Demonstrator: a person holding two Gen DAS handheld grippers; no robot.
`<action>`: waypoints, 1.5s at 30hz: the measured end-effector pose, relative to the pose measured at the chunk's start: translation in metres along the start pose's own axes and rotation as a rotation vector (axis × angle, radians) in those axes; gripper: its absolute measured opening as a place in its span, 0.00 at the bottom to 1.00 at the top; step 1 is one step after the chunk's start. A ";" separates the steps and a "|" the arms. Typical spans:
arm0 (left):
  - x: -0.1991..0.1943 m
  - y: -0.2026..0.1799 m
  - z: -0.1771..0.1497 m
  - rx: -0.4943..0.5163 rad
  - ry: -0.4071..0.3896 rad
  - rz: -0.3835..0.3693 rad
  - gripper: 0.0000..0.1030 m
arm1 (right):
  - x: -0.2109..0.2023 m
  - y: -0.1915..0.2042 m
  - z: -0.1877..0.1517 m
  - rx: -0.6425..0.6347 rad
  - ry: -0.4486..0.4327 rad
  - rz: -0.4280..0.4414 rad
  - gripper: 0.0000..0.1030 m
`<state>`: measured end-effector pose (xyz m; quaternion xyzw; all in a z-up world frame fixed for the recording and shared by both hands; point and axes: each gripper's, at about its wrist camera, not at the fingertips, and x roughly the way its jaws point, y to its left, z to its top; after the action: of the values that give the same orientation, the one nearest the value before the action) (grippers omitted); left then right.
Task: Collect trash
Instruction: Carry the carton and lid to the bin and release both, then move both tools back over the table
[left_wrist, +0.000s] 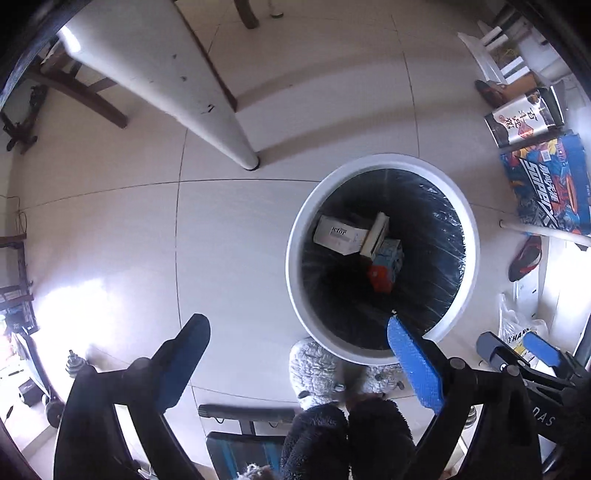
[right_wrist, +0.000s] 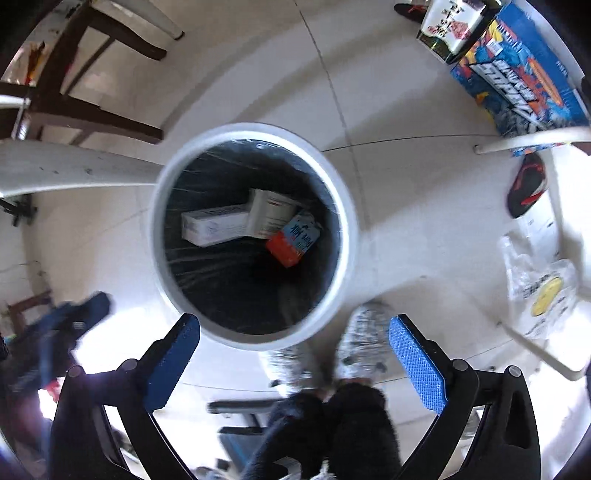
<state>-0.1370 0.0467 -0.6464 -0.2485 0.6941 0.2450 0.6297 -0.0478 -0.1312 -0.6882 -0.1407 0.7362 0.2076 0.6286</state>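
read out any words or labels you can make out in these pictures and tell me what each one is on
"ctor": white box in the trash bin, start cut off.
"pure milk": red and blue carton in the bin.
"SUPER": blue printed box on the floor.
"HANN": plastic bag, partly hidden.
Chinese characters on the black and white box: not legible to me.
Other print: too blurred.

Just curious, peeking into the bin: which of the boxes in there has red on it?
The small milk carton, lying at the right of the pile in the trash bin. Its end is red and its side blue; the other two boxes are mostly white.
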 end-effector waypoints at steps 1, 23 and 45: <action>-0.002 0.002 -0.002 0.005 0.002 0.014 1.00 | 0.000 0.001 -0.002 -0.011 -0.007 -0.025 1.00; -0.091 -0.001 -0.045 0.040 -0.039 0.048 1.00 | -0.094 0.020 -0.031 -0.064 -0.066 -0.076 1.00; -0.275 0.007 -0.105 0.097 -0.117 -0.002 1.00 | -0.323 0.047 -0.111 -0.086 -0.129 -0.051 1.00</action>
<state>-0.1976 -0.0065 -0.3628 -0.2038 0.6668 0.2244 0.6808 -0.1110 -0.1612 -0.3507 -0.1726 0.6808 0.2313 0.6733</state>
